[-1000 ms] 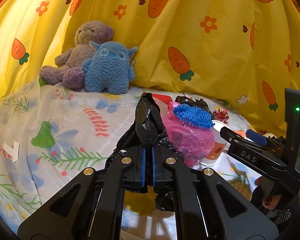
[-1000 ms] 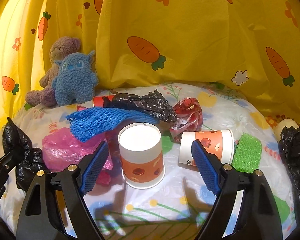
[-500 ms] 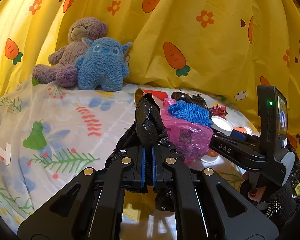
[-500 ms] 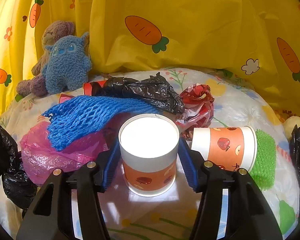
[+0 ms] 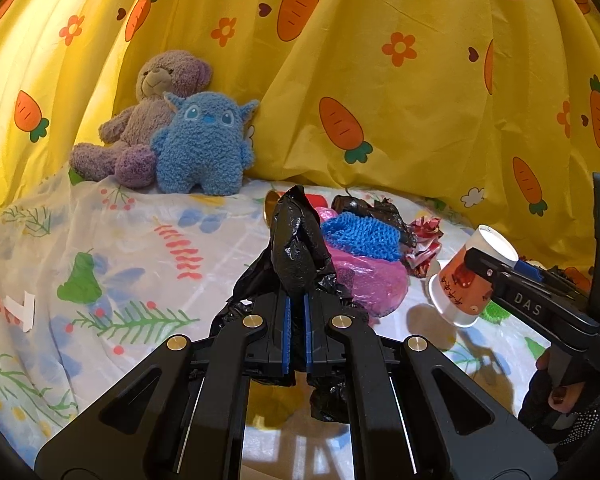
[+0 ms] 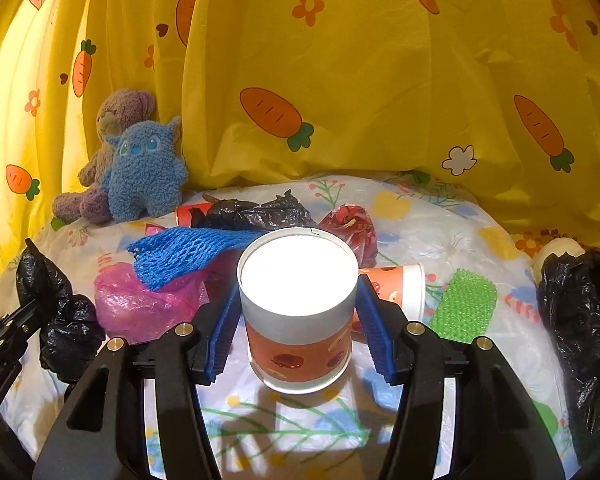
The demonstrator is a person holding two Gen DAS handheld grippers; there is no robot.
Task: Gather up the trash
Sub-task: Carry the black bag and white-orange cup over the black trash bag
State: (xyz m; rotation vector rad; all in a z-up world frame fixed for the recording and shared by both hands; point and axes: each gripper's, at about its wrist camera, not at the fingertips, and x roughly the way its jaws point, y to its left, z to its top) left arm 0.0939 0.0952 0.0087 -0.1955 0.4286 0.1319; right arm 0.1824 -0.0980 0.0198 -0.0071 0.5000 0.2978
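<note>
My left gripper (image 5: pixel 296 332) is shut on the rim of a black trash bag (image 5: pixel 296 248), holding it up over the bed. My right gripper (image 6: pixel 298 312) is shut on an upside-down orange paper cup (image 6: pixel 298 304), white base up, lifted and tilted off the sheet; the cup also shows in the left wrist view (image 5: pixel 466 280). Behind it lie a pink plastic bag (image 6: pixel 140 304), a blue net (image 6: pixel 184 252), a crumpled black bag (image 6: pixel 256 212), a red wrapper (image 6: pixel 352 224), a second paper cup (image 6: pixel 400 284) on its side and a green net (image 6: pixel 464 304).
A purple teddy bear (image 5: pixel 156 112) and a blue plush monster (image 5: pixel 204 144) sit at the back against the yellow carrot curtain (image 5: pixel 380 60). Another black bag (image 6: pixel 580 320) hangs at the right edge. The floral sheet (image 5: pixel 100 248) covers the bed.
My right gripper moved in around the upright cup, shut on it and lifted it, tilting it. The left gripper kept hold of the black bag.
</note>
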